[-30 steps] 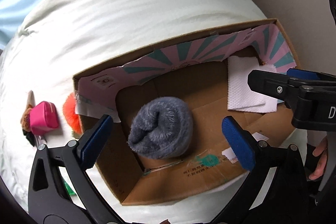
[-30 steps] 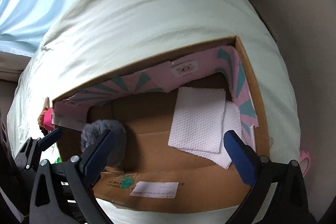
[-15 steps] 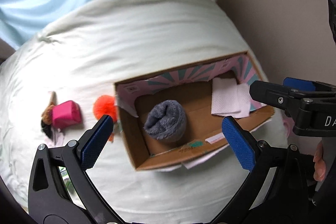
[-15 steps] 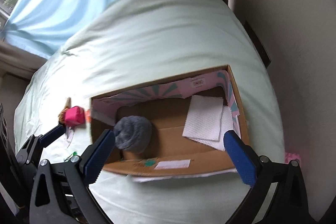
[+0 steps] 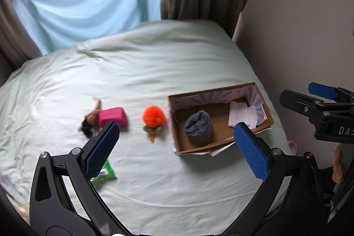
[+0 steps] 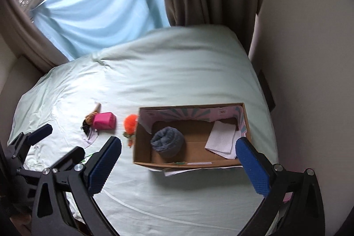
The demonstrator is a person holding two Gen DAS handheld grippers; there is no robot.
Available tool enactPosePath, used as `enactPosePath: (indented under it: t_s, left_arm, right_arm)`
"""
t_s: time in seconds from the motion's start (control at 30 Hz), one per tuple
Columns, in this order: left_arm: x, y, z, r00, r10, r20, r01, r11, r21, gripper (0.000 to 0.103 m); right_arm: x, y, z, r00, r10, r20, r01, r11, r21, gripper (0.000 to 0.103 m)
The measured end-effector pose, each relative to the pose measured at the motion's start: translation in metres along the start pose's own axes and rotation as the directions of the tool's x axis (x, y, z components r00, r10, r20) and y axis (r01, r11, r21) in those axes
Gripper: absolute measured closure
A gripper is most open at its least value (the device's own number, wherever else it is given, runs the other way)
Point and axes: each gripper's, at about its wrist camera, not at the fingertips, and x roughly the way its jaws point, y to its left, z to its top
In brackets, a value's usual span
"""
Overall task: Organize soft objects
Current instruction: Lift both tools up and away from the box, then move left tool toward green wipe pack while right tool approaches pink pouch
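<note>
- Left of the cardboard box [image 5: 221,138], on the bed [image 5: 154,72], lie the pink pouch [image 5: 113,117] and orange plush [image 5: 153,116].
- Inside the box: grey sock roll [image 5: 198,127].
- Both the left claw [image 5: 177,149] and right claw [image 6: 180,162] are spread, empty; the plush likely goes next.

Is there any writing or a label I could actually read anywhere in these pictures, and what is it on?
"DAS", cut off by the picture's edge: white letters on the black body of the right hand-held gripper, in the left wrist view.
White label strip on the cardboard box front flap: too small to read.
Small sticker on the box's pink inner wall: too blurred to read.
Green packet on the bed: print unreadable.
</note>
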Motion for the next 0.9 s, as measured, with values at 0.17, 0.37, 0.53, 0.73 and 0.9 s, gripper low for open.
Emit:
enactPosePath:
  t_s: [0.17, 0.37, 0.53, 0.73, 0.9]
  left_arm:
    - [-0.05, 0.043, -0.025, 0.998, 0.013, 0.055, -0.011, 0.999, -0.031, 0.0]
    - [-0.095, 0.096, -0.059, 0.993, 0.047, 0.111, -0.041, 0.998, -0.055, 0.0]
    - [-0.124, 0.141, -0.087, 0.987, 0.07, 0.148, -0.058, 0.995, -0.08, 0.0]
    - [-0.144, 0.187, -0.114, 0.984, 0.066, 0.165, -0.05, 0.993, -0.104, 0.0]
    - [-0.15, 0.214, -0.123, 0.984, 0.042, 0.174, -0.025, 0.995, -0.1, 0.0]
  right_arm:
    - [-0.038, 0.039, -0.021, 0.996, -0.014, 0.086, 0.017, 0.999, -0.034, 0.0]
    - [-0.072, 0.091, -0.052, 0.982, -0.029, 0.185, 0.041, 0.997, -0.062, 0.0]
    - [-0.089, 0.127, -0.075, 0.967, -0.033, 0.252, 0.05, 0.997, -0.064, 0.0]
    - [-0.101, 0.164, -0.099, 0.951, -0.046, 0.305, 0.066, 0.996, -0.055, 0.0]
    - [-0.101, 0.188, -0.111, 0.949, -0.058, 0.311, 0.074, 0.996, -0.039, 0.0]
